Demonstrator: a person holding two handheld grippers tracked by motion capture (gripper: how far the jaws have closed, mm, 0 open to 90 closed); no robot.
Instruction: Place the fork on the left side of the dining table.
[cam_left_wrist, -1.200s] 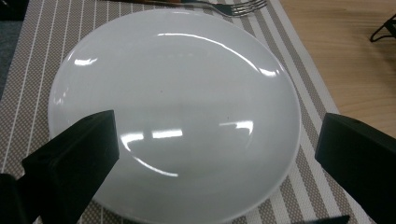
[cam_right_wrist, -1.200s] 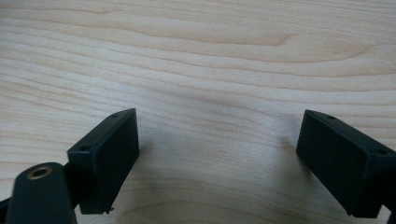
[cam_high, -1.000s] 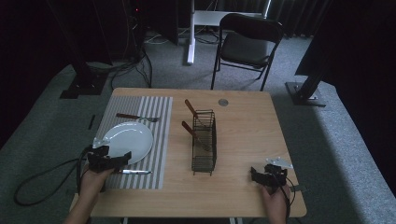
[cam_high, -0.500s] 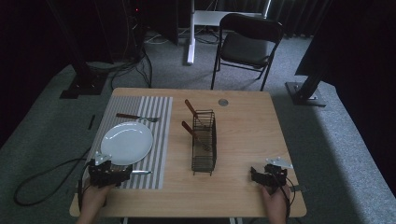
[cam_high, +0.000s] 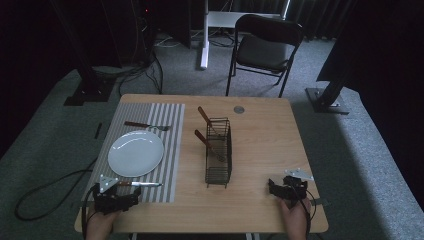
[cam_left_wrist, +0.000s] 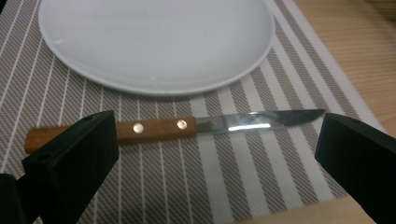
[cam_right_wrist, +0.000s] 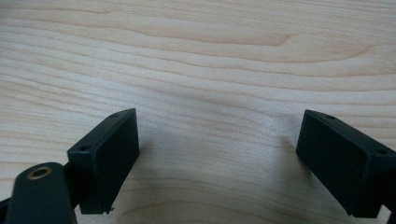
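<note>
At the table's near left corner, the left gripper (cam_high: 116, 200) sits with jaws spread wide, holding nothing. Just beyond it the knife (cam_left_wrist: 173, 127) lies on the striped placemat (cam_high: 170, 165), beside the white plate (cam_high: 136, 153). The wire basket (cam_high: 218, 152) stands mid-table, bare wood around it. The right gripper (cam_high: 286, 189) rests wide open near the right edge. Since earlier, the left gripper has drawn back from the plate toward the edge.

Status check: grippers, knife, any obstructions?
Left gripper open, short of knife. Right gripper open over bare table. Knife flat on placemat, beside plate.
</note>
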